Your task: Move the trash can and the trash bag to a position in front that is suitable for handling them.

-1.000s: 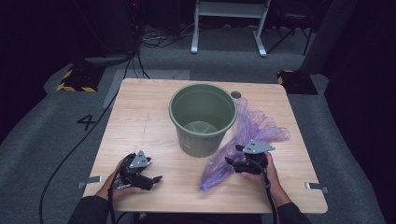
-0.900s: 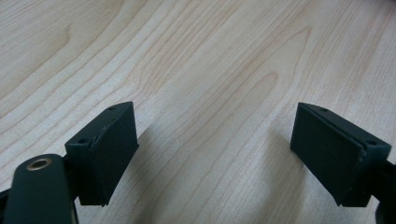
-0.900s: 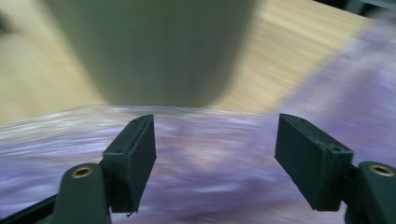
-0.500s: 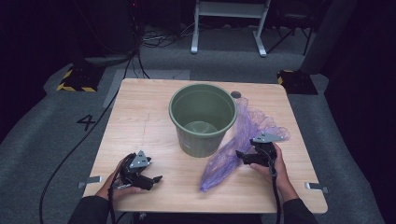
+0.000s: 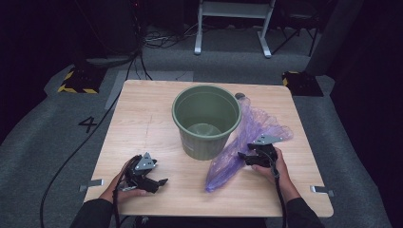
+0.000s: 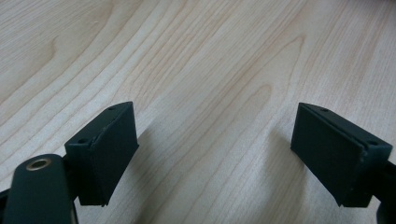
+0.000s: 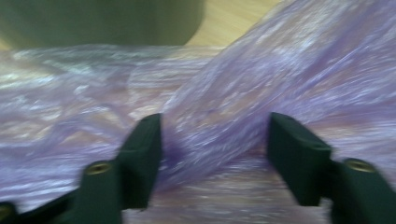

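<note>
looking down from the high view, a green bucket [image 5: 206,118] stands upright near the middle of the wooden table [image 5: 142,118], and a crumpled purple plastic bag [image 5: 247,137] lies on the wood just beside it, touching its right side. the right gripper [image 5: 248,157] sits at the bag's middle, its jaws having just been closing with a fold of the bag between them. the left gripper [image 5: 157,183] rests near the table's front edge, well apart from the bucket and bag

in the left gripper view, the jaws stand spread wide over bare wood grain, nothing between them

in the right gripper view, blurred, a raised ridge of the purple bag [image 7: 224,121] runs between the two jaws, which are partly apart and not yet pinching it; the bucket's [image 7: 102,21] green wall shows beyond
</note>
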`<state>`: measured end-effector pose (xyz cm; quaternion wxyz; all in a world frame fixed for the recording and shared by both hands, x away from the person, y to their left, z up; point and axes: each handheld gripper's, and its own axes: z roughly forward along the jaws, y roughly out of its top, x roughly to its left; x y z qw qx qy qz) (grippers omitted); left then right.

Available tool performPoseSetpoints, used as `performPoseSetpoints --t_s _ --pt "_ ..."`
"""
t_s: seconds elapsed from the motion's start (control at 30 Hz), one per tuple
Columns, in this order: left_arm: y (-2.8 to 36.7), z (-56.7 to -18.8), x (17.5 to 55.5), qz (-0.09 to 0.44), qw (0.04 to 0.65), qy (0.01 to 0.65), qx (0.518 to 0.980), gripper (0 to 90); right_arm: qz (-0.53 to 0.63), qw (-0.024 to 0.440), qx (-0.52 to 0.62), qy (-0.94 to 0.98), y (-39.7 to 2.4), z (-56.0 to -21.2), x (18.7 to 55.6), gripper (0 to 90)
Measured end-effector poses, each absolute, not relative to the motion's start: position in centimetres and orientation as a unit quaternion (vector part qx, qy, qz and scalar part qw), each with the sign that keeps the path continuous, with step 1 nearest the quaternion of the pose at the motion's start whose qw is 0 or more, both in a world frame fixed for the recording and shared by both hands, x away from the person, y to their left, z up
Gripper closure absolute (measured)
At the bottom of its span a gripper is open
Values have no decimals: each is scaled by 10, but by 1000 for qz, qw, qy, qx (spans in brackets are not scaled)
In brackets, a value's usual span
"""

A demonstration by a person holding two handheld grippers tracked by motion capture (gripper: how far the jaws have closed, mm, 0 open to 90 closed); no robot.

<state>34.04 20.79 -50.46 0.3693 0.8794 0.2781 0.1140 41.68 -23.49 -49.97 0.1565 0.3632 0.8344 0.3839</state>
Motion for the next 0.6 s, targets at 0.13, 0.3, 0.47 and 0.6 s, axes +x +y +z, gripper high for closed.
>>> performPoseSetpoints --t_s 0.13,0.3,0.47,0.6 --pt "207 -504 341 113 367 280 880 139 385 163 353 837 -231 -501 417 577" --pt "202 -505 344 111 369 276 880 133 390 164 350 836 -228 -501 417 749" --pt "198 -505 347 110 368 272 882 127 394 165 350 834 -229 -501 417 822" --pt "196 -505 349 109 369 272 882 126 413 170 354 822 -236 -496 416 862"
